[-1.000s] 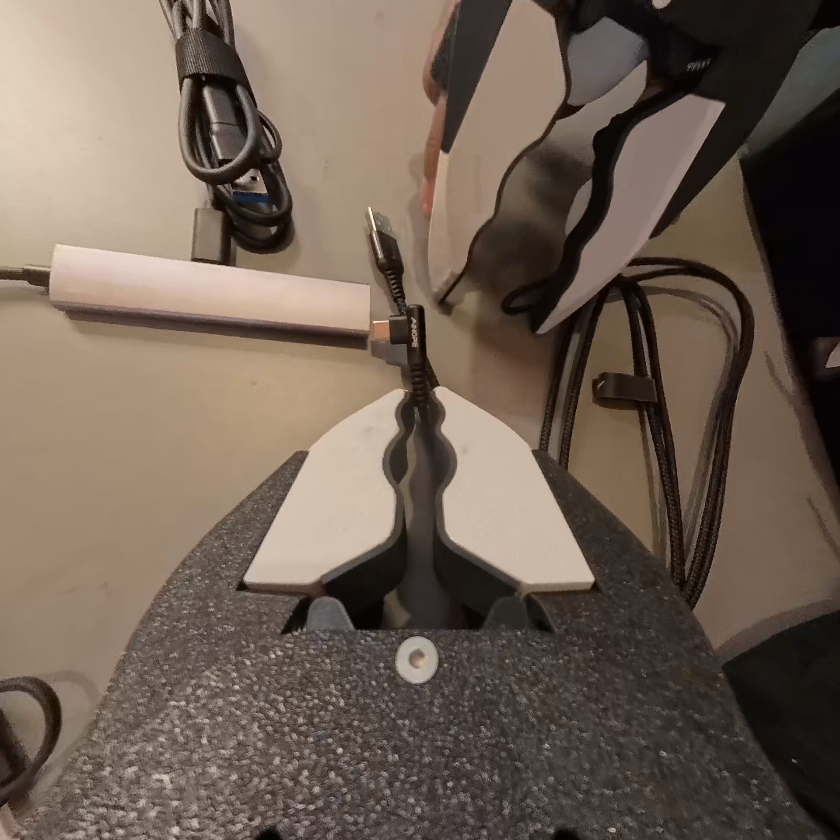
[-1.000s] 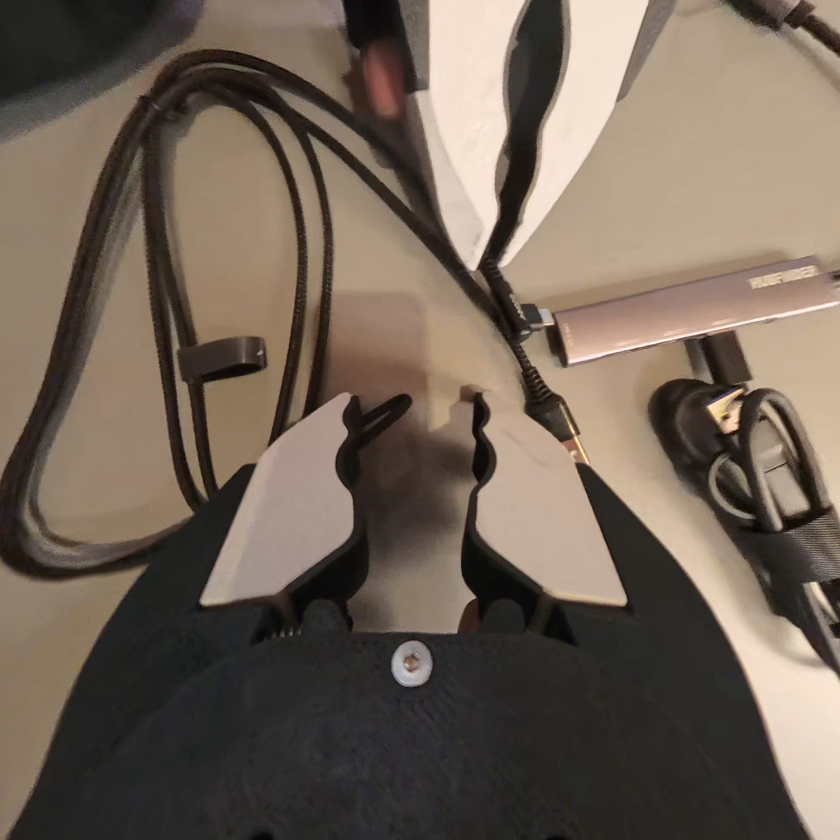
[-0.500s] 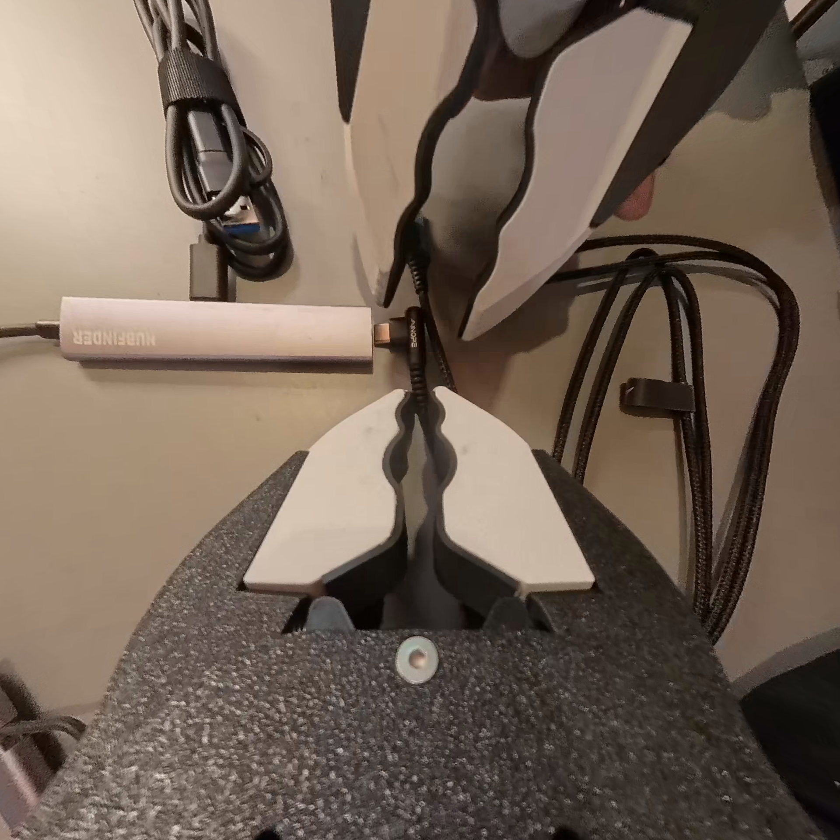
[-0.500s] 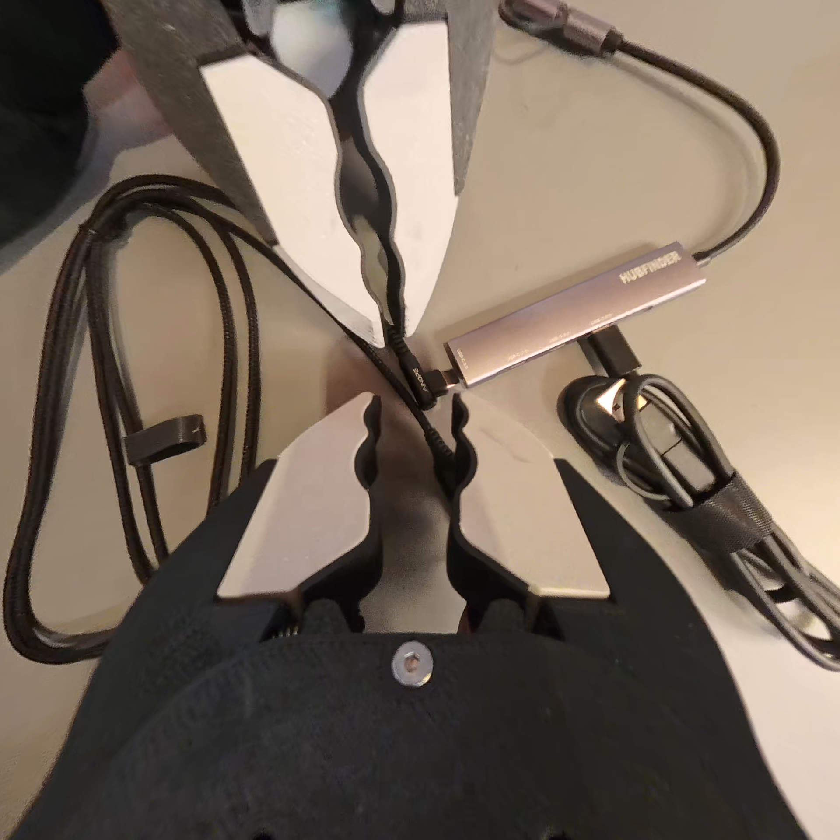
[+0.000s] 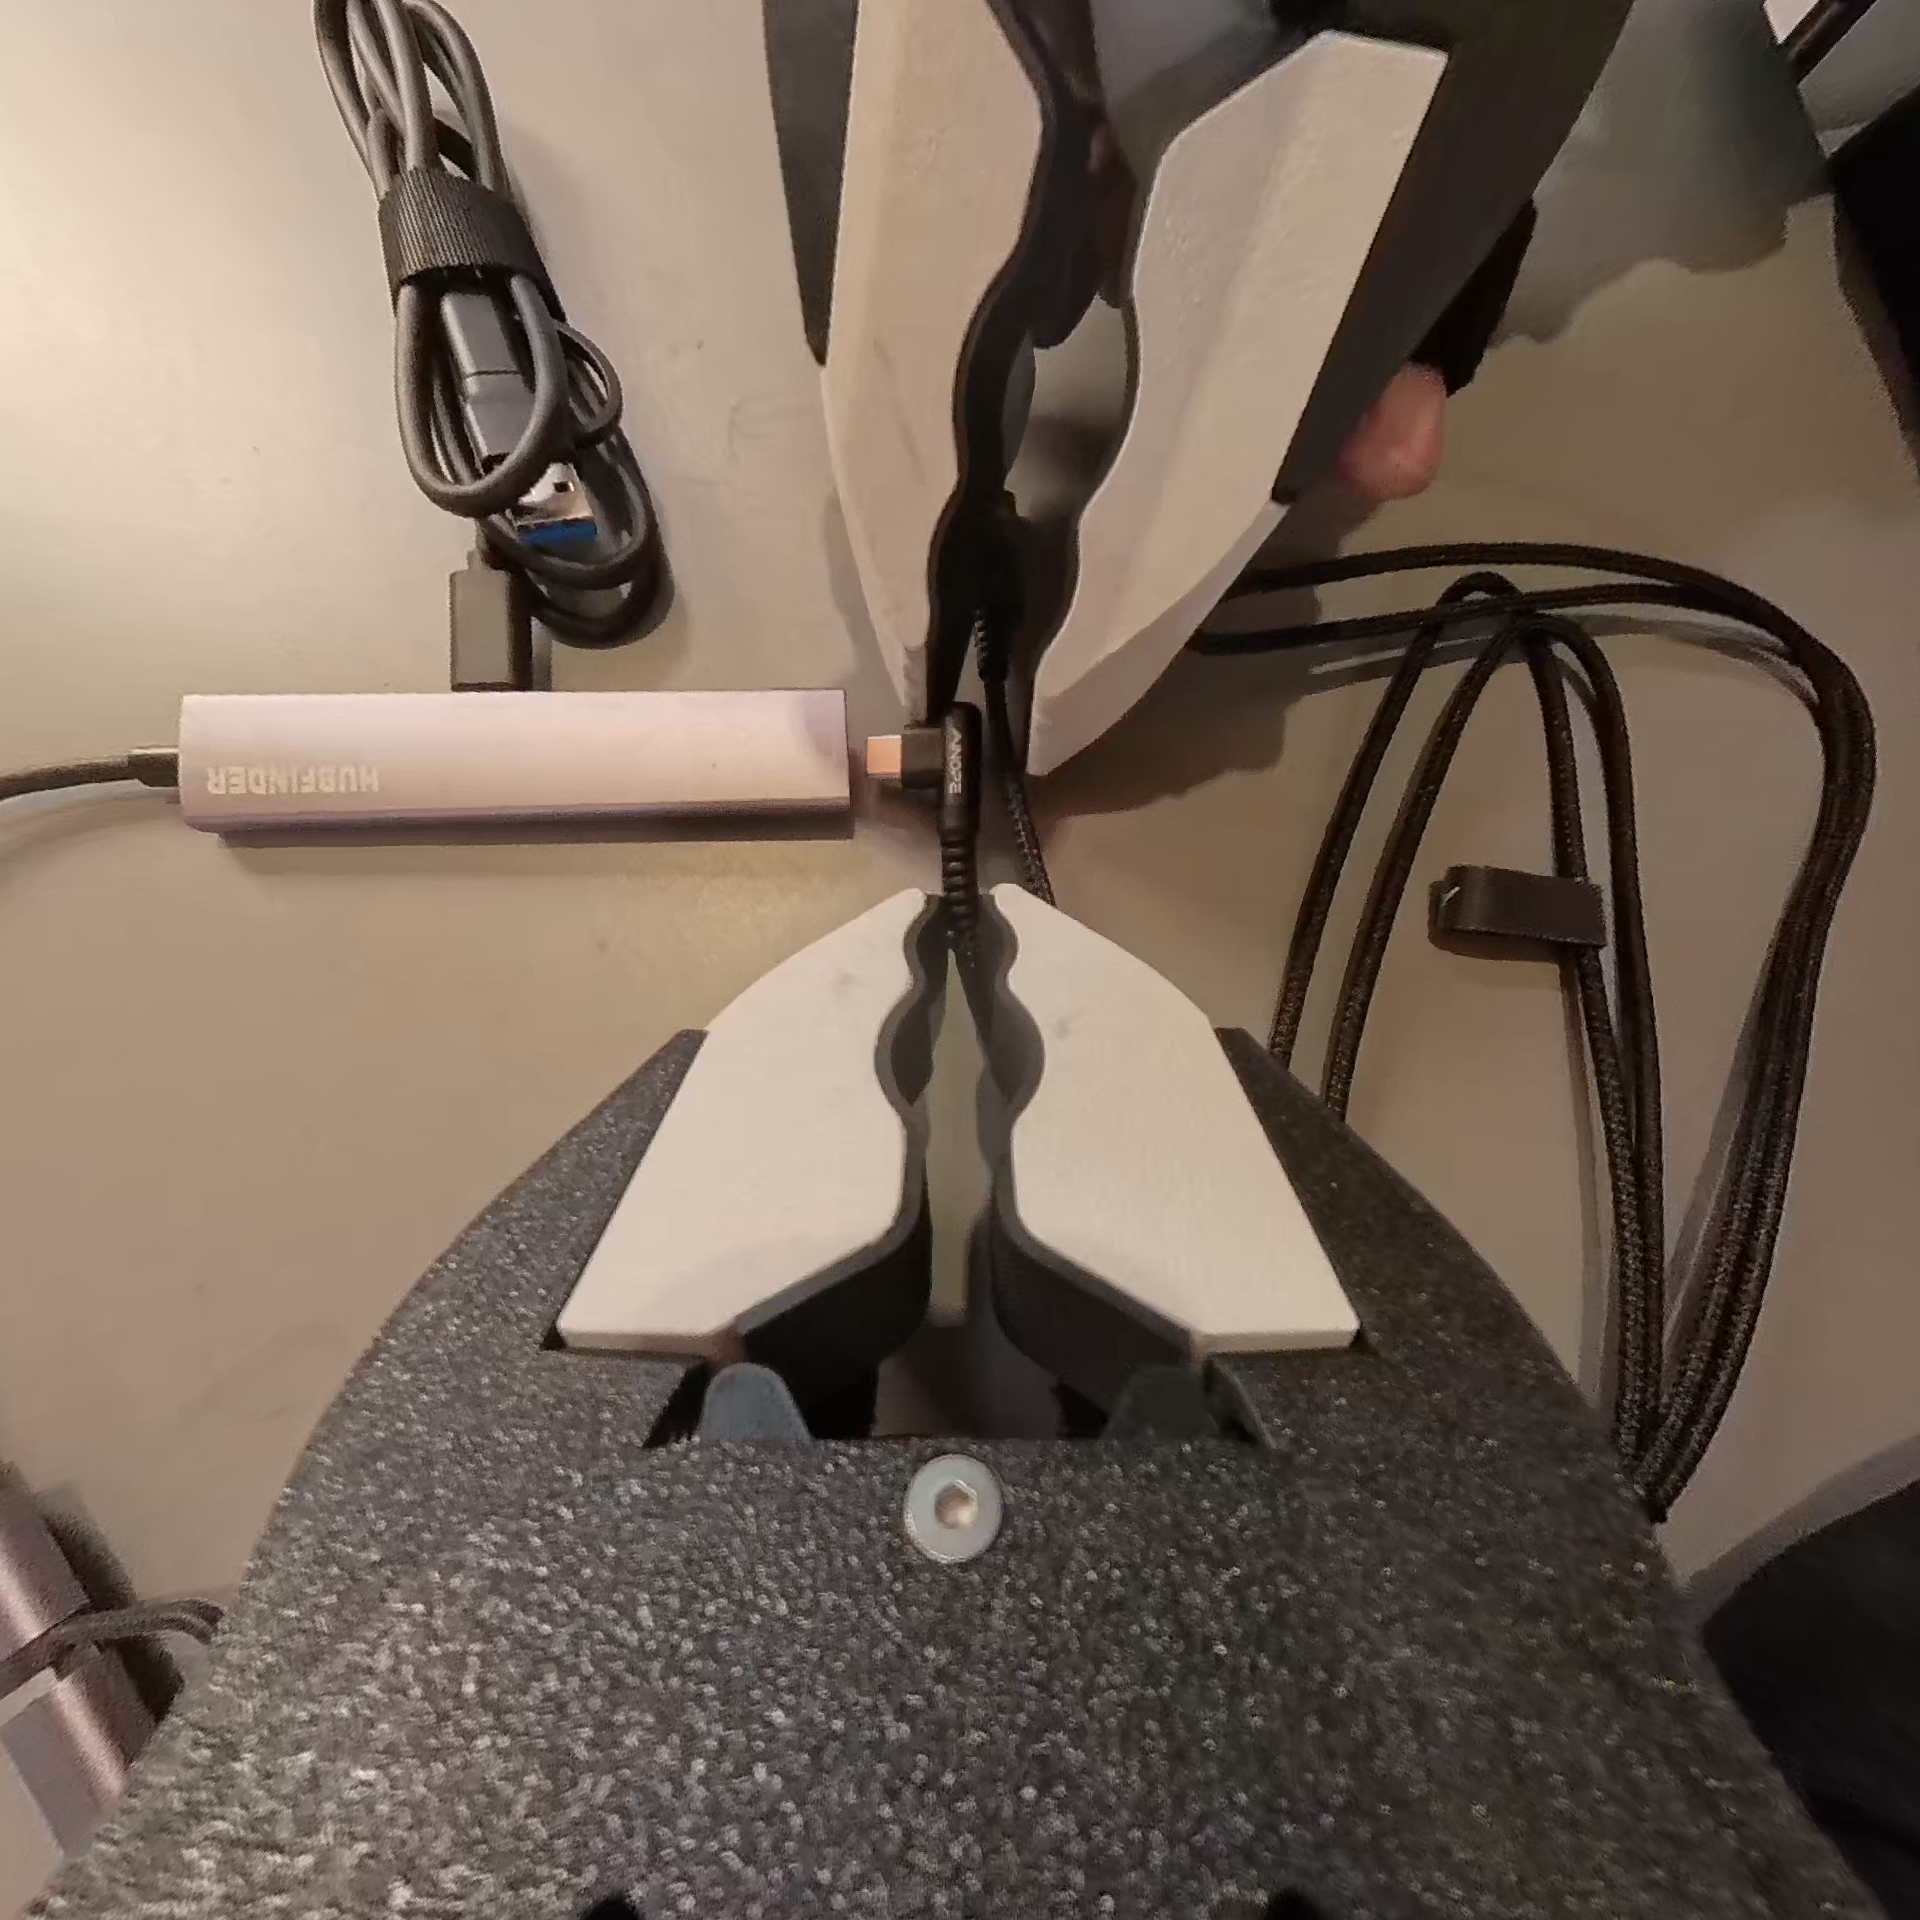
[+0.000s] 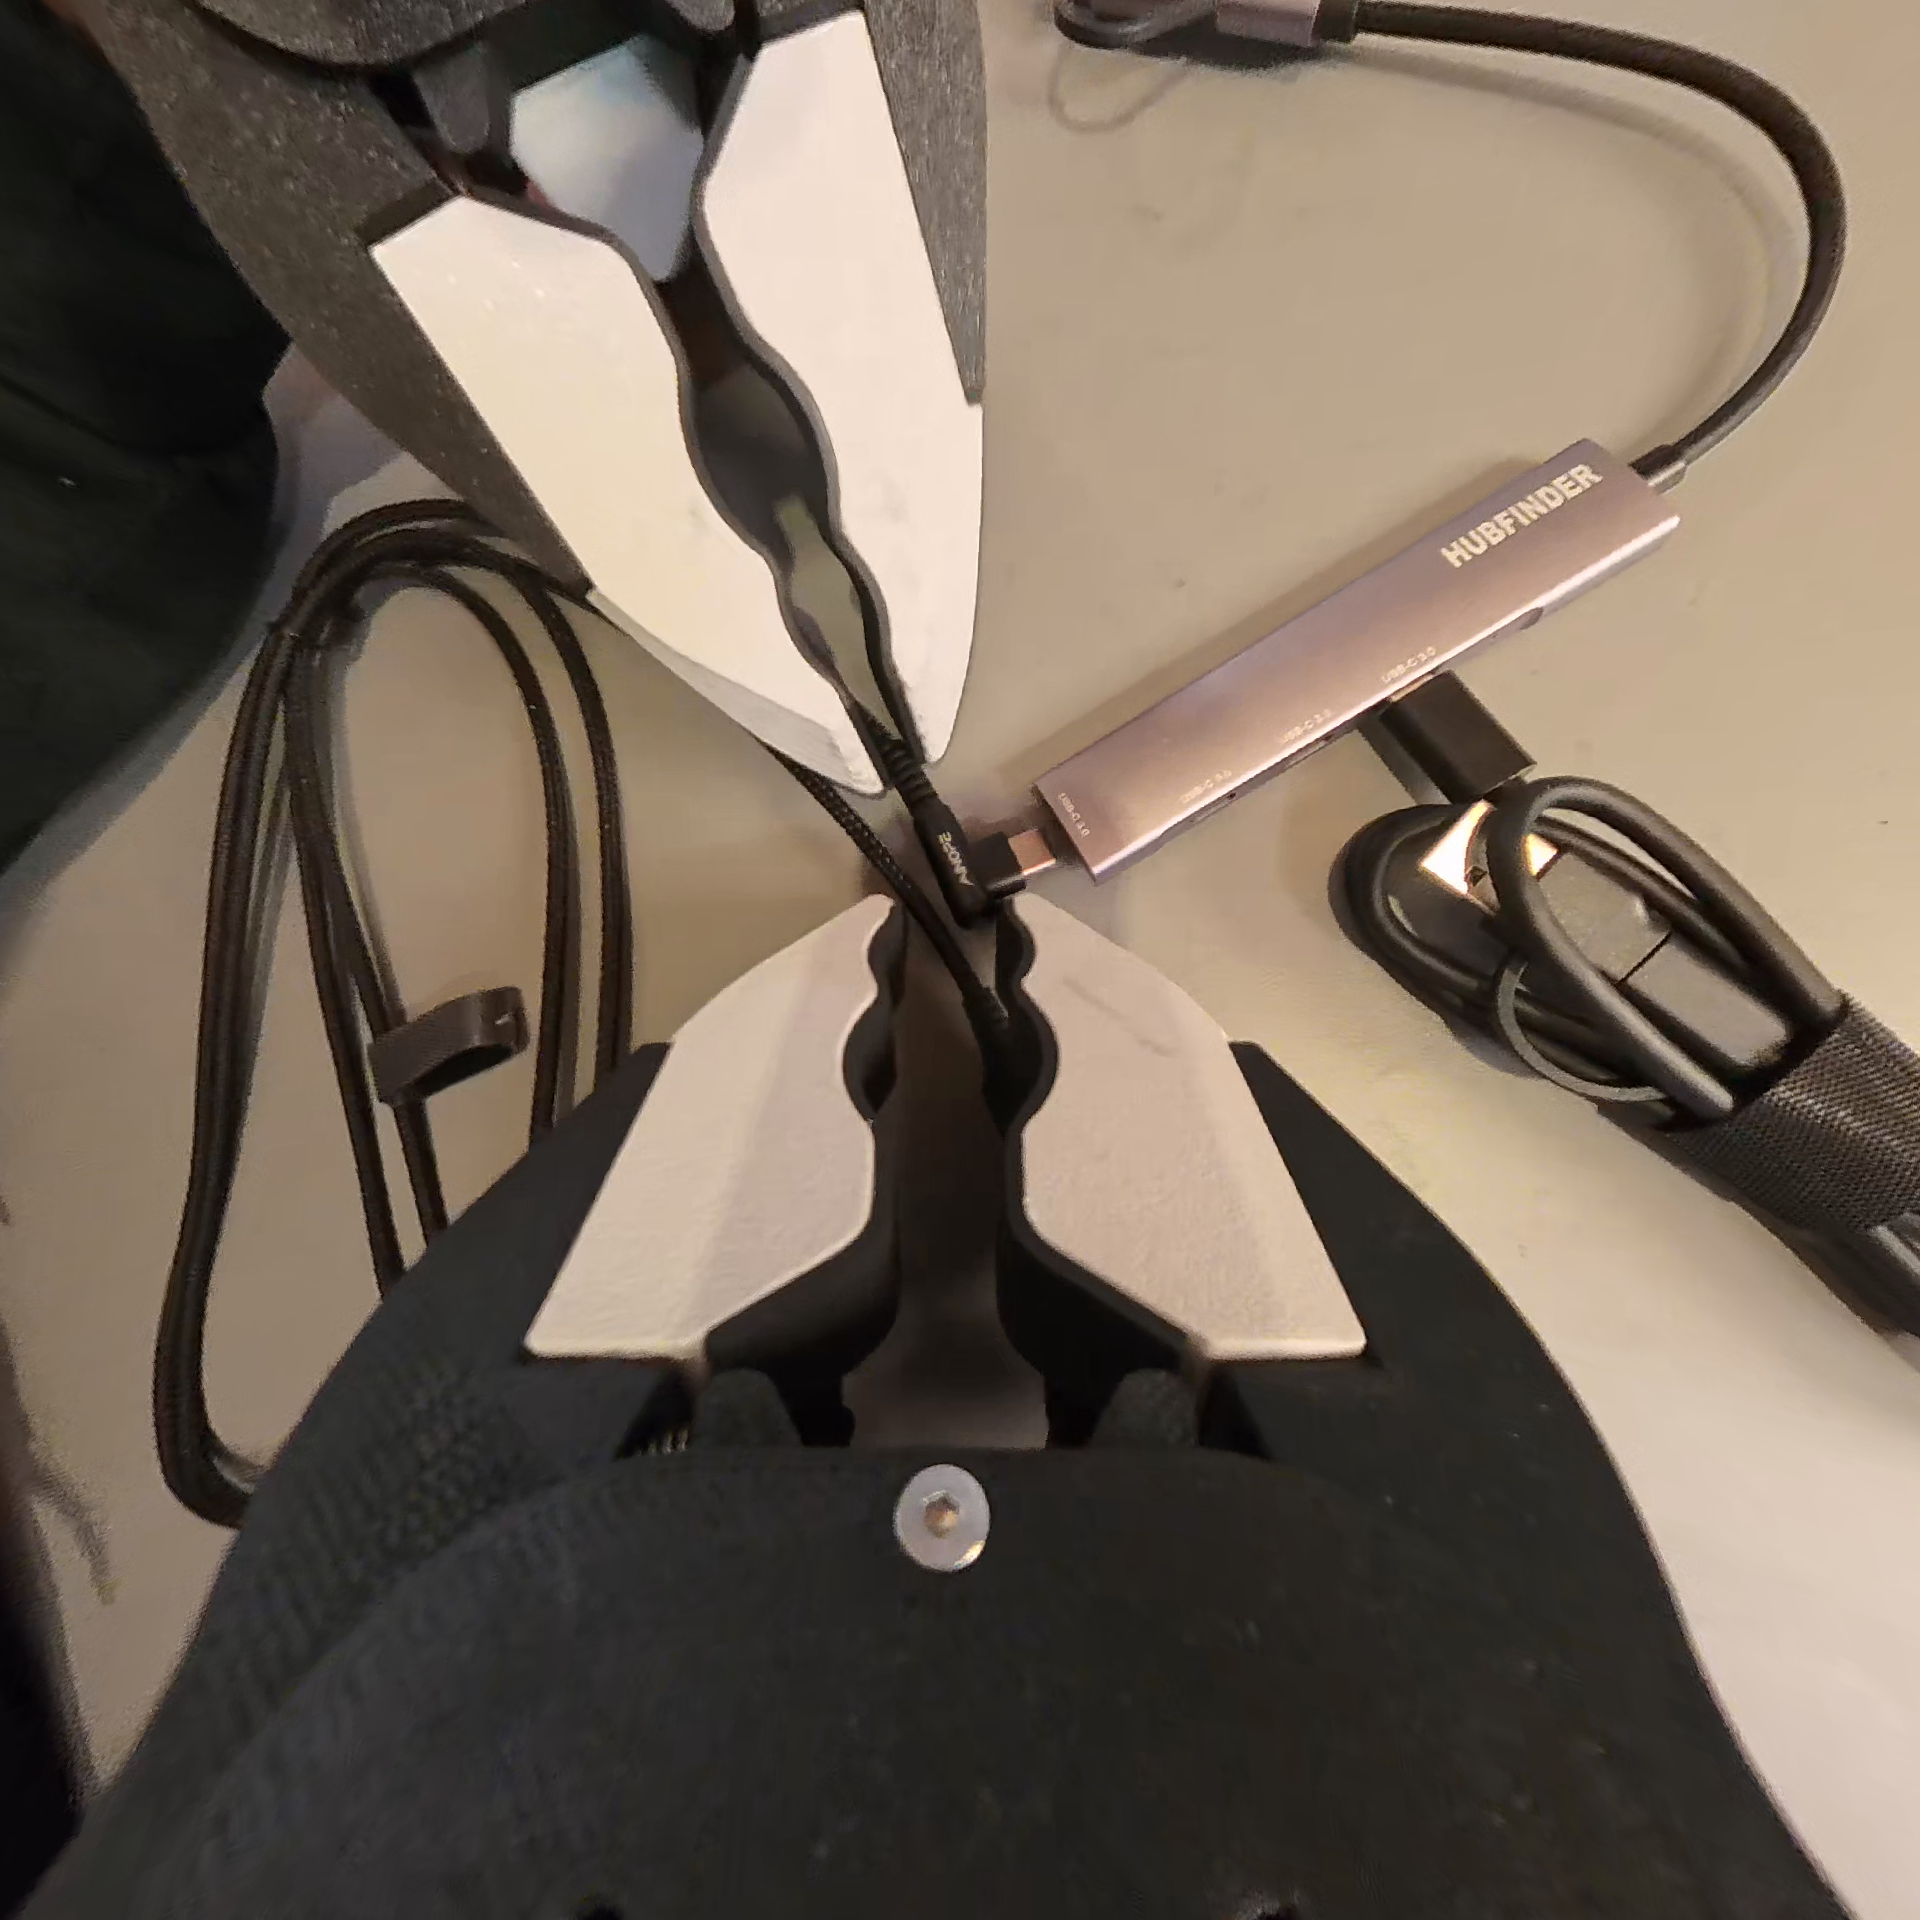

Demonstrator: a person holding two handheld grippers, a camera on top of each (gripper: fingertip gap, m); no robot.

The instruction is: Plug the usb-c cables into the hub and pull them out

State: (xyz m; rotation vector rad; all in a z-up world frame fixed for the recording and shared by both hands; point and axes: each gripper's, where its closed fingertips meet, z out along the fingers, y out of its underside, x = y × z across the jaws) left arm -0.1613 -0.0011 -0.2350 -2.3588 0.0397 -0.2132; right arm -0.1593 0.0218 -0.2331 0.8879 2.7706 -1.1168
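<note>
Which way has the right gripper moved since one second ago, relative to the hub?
Yes. In the left wrist view the right gripper has come in from the upper right, close to the hub's plug end.

Beige tabletop [image 5: 260,1091]: bare surface at 9 o'clock in the left wrist view. Grey coiled cable bundle [image 5: 499,416], bound by a black fabric strap [image 5: 452,234], at 11 o'clock; in the right wrist view, 3 o'clock.

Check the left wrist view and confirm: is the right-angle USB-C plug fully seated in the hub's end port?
No: bare metal of the right-angle USB-C plug shows in a gap before the end of the hub.
</note>
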